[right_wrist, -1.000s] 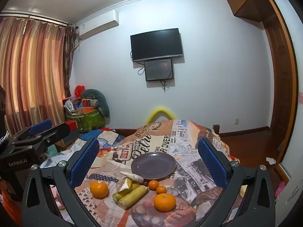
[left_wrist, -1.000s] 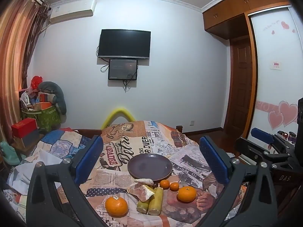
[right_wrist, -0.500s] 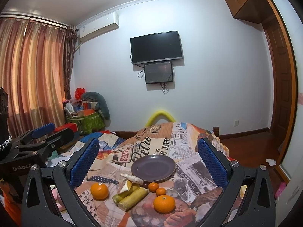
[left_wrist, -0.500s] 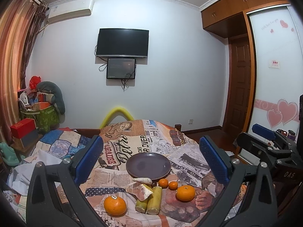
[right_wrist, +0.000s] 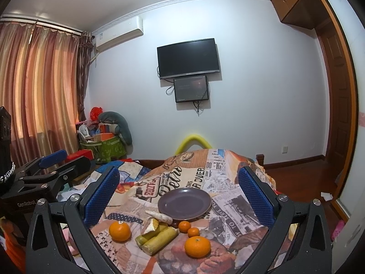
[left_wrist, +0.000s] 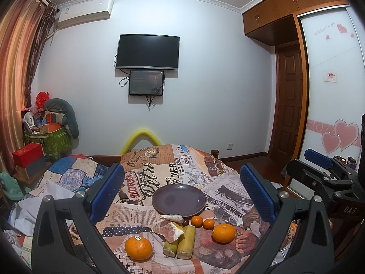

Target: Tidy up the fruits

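On the bed (left_wrist: 159, 173), mid-cover: empty purple plate (left_wrist: 179, 199)
Near edge: four oranges (left_wrist: 138, 248), sugarcane pieces (left_wrist: 186, 242)
Left hand-held gripper (left_wrist: 182, 191): spread wide, empty
Right hand-held gripper (right_wrist: 180, 194): spread wide, empty
Open room: bare cover around plate

A pale wall (left_wrist: 216, 91) carries a dark television (left_wrist: 147, 52) with a smaller screen (left_wrist: 146, 82) hung just below it and an air conditioner (left_wrist: 85, 12) near the ceiling. Reddish curtains (right_wrist: 38, 86) cover the left side, with a cluttered green bag (right_wrist: 107, 148) in the corner beside them. On the right stand a brown wooden door (left_wrist: 288, 100), overhead cabinets (left_wrist: 285, 6) and a dark wood floor (right_wrist: 303, 178).
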The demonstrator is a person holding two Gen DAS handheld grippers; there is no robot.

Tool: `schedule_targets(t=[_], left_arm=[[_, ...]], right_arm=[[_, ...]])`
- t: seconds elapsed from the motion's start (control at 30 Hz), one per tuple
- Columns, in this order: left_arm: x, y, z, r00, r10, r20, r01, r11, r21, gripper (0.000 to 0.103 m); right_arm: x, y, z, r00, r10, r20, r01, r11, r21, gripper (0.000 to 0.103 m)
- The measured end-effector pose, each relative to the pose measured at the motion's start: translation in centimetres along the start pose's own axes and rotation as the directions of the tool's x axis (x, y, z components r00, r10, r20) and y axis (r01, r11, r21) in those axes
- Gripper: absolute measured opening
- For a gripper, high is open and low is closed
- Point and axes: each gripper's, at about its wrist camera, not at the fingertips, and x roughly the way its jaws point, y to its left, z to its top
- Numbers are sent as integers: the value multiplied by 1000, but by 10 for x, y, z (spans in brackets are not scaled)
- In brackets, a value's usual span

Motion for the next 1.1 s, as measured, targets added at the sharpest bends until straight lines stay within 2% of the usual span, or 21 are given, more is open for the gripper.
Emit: schedule_targets(t=[1.1], left_arm=[[4, -1, -4, 1000, 1, -11, -1, 1000, -3, 103]], right_arm=[[5, -8, -4, 1000, -15, -26, 16, 1000, 9, 103]])
